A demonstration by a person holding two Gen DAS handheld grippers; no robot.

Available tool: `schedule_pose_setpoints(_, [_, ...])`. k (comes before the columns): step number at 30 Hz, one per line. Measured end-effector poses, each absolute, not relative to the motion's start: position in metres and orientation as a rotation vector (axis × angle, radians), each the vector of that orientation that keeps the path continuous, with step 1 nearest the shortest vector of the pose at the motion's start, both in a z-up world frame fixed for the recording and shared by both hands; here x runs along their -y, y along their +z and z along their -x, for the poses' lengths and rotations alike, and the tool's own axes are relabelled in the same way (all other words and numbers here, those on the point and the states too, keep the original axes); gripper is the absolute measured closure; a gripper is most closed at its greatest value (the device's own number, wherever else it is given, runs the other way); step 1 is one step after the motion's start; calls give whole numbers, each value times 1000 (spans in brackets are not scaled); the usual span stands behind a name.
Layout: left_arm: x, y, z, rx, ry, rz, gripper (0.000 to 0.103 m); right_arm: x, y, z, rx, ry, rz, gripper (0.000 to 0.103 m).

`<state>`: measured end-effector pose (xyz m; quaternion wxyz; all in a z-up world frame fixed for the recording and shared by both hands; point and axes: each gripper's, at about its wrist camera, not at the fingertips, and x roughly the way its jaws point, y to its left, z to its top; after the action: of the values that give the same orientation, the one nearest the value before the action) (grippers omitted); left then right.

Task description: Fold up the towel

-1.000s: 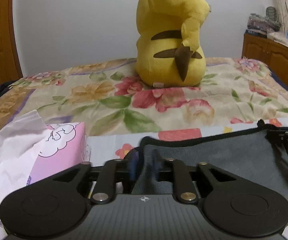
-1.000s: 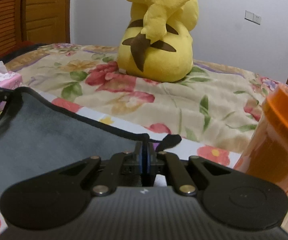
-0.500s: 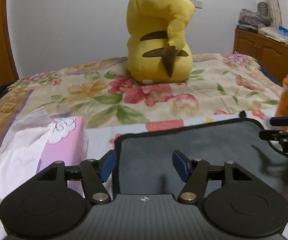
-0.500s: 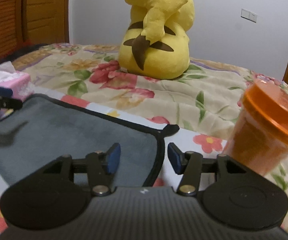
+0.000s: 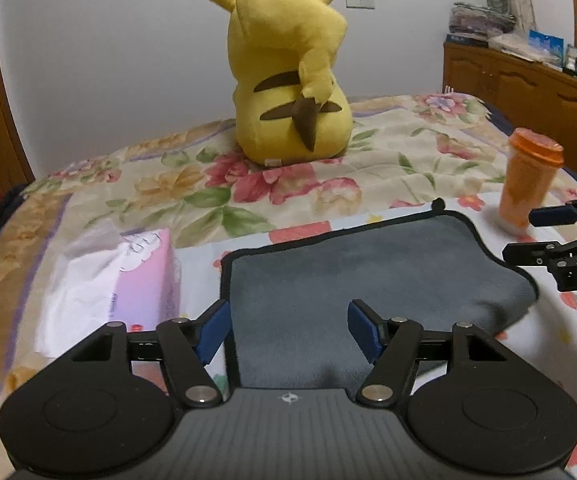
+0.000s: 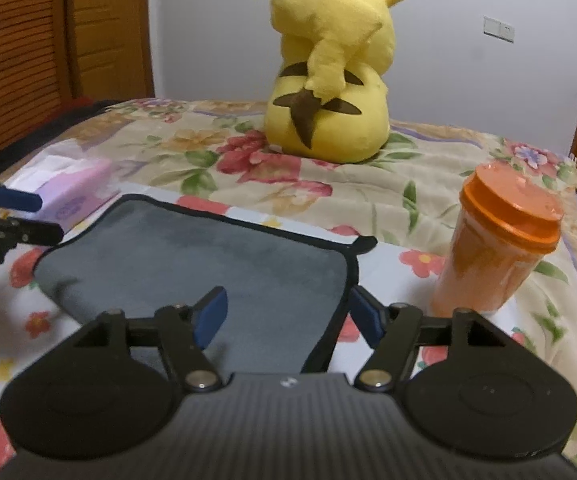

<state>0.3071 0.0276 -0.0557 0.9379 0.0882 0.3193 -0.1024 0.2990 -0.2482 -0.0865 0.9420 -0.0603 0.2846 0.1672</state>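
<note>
A grey towel (image 5: 360, 272) with black edging lies folded on the flowered bedspread; it also shows in the right wrist view (image 6: 208, 264). My left gripper (image 5: 288, 330) is open and empty, above the towel's near left edge. My right gripper (image 6: 288, 316) is open and empty, above the towel's near right corner. Each gripper's fingers show at the side of the other view: the right one (image 5: 560, 232), the left one (image 6: 12, 216).
A pink tissue box (image 5: 128, 280) lies left of the towel and shows in the right wrist view too (image 6: 68, 188). An orange lidded cup (image 6: 500, 240) stands right of it. A yellow plush toy (image 5: 288, 80) sits further back on the bed. A wooden cabinet (image 5: 528, 84) is at far right.
Both grippers were shut on the towel's edge one second ago. They have opened, let it go and pulled back and up. The towel now lies flat.
</note>
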Motion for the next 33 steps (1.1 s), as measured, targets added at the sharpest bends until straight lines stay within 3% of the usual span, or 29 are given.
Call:
schedule_pose_setpoints(8, [-32,-18,-269,-629,-205,-178,25,246,-57,-272,-538,351,121,10])
schedule_pose_setpoints(10, [-33,-11,-261,-624,-199,-175,22,247,-48,-264,-525,352,117,0])
schedule_pose_setpoints(23, [-16,42,-210,-543,-196,-195,0,260,-7,-214,-493,335,95,0])
schedule_pose_setpoints(33, [-2,72,-174,-510,-203,-177,0,270,18,-178,-471,314,107,0])
